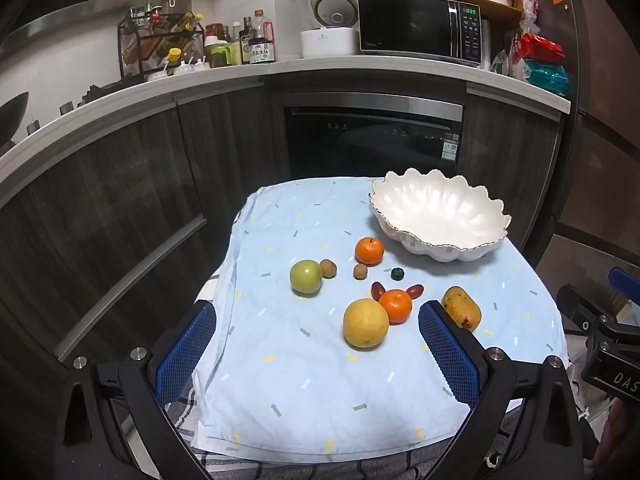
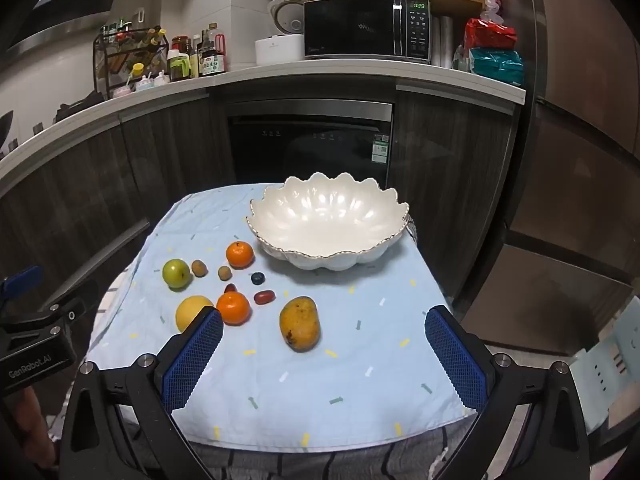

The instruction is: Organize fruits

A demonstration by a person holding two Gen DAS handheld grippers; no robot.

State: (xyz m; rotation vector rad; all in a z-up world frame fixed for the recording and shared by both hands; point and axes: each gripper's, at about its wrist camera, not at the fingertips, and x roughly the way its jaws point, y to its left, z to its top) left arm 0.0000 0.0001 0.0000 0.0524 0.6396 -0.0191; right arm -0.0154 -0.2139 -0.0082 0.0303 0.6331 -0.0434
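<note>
Fruits lie loose on the light blue cloth (image 2: 320,380) covering the table, all left of the middle and toward the near edge. The white scalloped bowl (image 2: 328,224) sits at the far right corner with nothing in it. Green apple (image 2: 176,273) is furthest left, with two small brown fruits (image 2: 199,268), maybe longans, just right of it. One tangerine (image 2: 240,255) sits nearest the bowl, apart from it; the blueberry (image 2: 258,278) lies just in front of it. Second tangerine (image 2: 233,308) touches the big yellow citrus (image 1: 365,323) near the front edge. Two dark red oblong fruits (image 1: 414,290) lie behind that tangerine; type unclear. Mango (image 2: 300,328) lies alone toward the middle, right of the cluster. Left gripper (image 1: 316,344) hovers over the near edge, jaws spread wide, holding nothing. Right gripper (image 2: 324,344) likewise spread wide and holding nothing, with the mango seen between its fingers but untouched.
</note>
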